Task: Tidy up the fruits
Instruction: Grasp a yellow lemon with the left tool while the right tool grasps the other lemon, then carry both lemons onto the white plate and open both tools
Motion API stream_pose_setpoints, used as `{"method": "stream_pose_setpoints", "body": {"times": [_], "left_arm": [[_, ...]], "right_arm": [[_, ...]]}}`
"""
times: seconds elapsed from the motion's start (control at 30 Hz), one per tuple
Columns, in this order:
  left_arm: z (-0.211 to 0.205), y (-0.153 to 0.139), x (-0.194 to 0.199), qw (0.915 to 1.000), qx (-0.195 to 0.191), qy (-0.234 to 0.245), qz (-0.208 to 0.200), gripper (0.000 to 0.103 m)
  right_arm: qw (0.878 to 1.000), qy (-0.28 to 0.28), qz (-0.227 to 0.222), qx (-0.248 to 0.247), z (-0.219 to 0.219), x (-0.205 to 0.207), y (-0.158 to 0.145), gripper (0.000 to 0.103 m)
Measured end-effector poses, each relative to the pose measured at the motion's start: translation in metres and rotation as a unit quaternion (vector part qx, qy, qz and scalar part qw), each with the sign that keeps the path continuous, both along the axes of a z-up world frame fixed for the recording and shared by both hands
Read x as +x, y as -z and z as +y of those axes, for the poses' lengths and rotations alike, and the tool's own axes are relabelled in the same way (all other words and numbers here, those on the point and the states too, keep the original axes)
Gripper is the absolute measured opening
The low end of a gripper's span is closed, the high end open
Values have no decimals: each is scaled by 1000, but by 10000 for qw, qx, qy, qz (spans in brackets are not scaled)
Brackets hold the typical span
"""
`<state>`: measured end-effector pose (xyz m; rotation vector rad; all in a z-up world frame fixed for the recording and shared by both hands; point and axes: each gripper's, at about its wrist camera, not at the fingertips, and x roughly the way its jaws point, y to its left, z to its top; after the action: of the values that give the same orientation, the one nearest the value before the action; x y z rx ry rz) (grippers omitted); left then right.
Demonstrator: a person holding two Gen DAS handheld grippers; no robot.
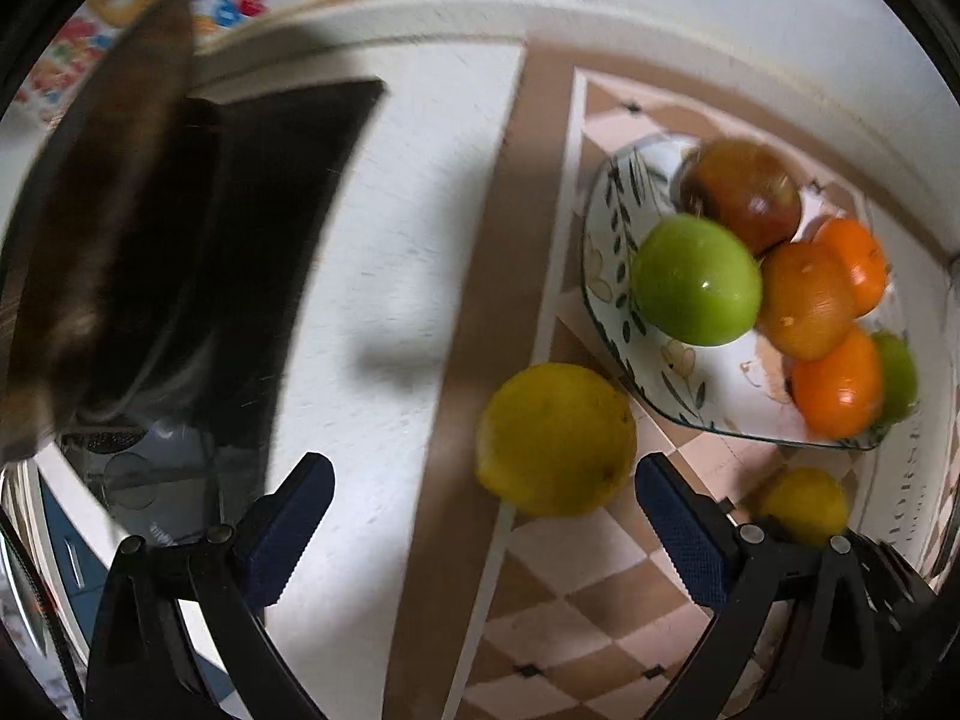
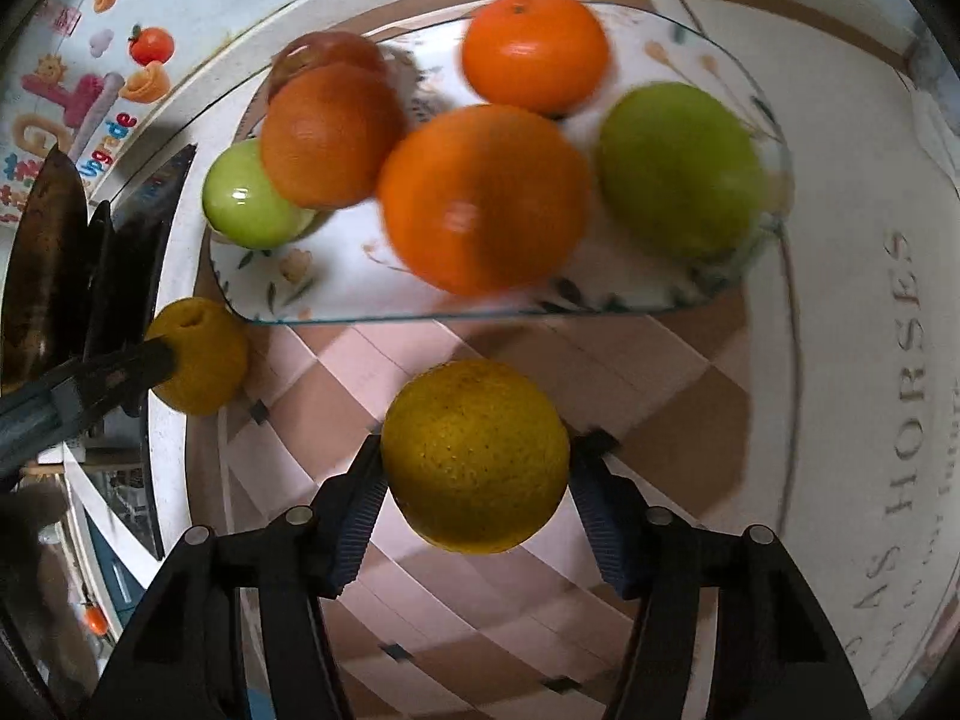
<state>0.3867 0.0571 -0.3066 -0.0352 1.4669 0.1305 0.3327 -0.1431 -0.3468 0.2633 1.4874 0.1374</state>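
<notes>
Two yellow citrus fruits lie loose on the checked cloth (image 2: 336,372) of the counter, just in front of a glass plate (image 2: 336,317) that already carries oranges, green apples and a red apple. The step in hand looks like picking up these two strays to join the rest.

The right claw (image 2: 474,498) points steeply down over the nearer yellow fruit (image 2: 475,456), which sits squarely between its blue pads (image 2: 360,504). The jaws stand partly closed; the left pad looks to be against the skin, but whether the right pad presses is not clear, so a firm hold cannot be confirmed. To do this well, the squeeze should land across the widest part of the fruit, low enough that it cannot pop upward, and gentle enough not to bruise it.

The left claw (image 1: 483,534) hangs wide open and empty, pointing straight down, with the other yellow fruit (image 1: 557,439) ahead of its fingertips and nearer the right finger. It should shift so the fruit is centred in the gap, then drop further before closing.

The likely snag is the plate's raised glass rim: each fruit needs lifting clear of it, then setting into a bare patch, such as the open area near the bright green apple (image 1: 696,279), so nothing rolls off
</notes>
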Motion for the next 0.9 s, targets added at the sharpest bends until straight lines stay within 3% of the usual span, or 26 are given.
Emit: {"method": "stream_pose_setpoints", "body": {"times": [0.07, 0.13, 0.17, 0.2, 0.33, 0.57, 0.7, 0.9], "left_arm": [[-5, 12, 6, 9999, -98, 113, 70, 102], [-10, 20, 8, 9996, -160, 243, 47, 91], [-12, 22, 9, 9994, -200, 277, 26, 73], [-13, 25, 9, 9989, -366, 278, 6, 62], [-20, 21, 5, 9991, -229, 317, -157, 62], [-24, -24, -10, 9952, -801, 273, -498, 62], [-27, -47, 2, 9913, -1120, 285, -633, 62], [-40, -17, 19, 9864, -1627, 13, -232, 62]], "right_arm": [[10000, 42, 9, -47, -9, -3, -1, 63], [9999, 99, 31, -74, -19, -5, -4, 63], [9999, 128, 42, -90, -22, -6, -4, 63], [9998, 152, 49, -85, -24, -4, -7, 63], [9998, 212, -37, -13, -33, -4, -19, 63], [9980, 398, -370, 337, -55, 5, -60, 63], [9960, 590, -538, 401, -68, 25, -72, 63], [9929, 923, -521, 544, -90, 58, -64, 63]]}}
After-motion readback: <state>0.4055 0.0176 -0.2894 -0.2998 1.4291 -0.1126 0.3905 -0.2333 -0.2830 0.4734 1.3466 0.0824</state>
